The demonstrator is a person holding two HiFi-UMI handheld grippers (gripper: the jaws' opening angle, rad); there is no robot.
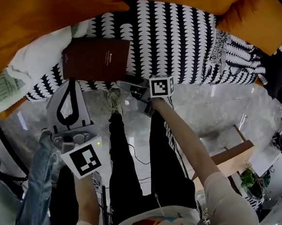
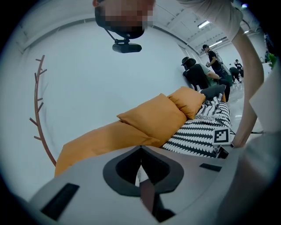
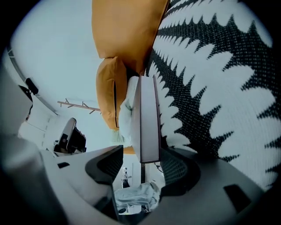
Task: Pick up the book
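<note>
Right now my right fingers [image 3: 180, 169] stand apart astride the near edge of the book [image 3: 147, 118], one pad close against its cover and the other with a gap showing, so nothing is clamped yet. My left fingers [image 2: 118, 169] are closed together on nothing, off to the side. The brown book lies on the black-and-white sofa cover [image 1: 184, 38], below the orange cushions [image 1: 36, 20]. By my reckoning the reach is done; closing and lifting remain.
</note>
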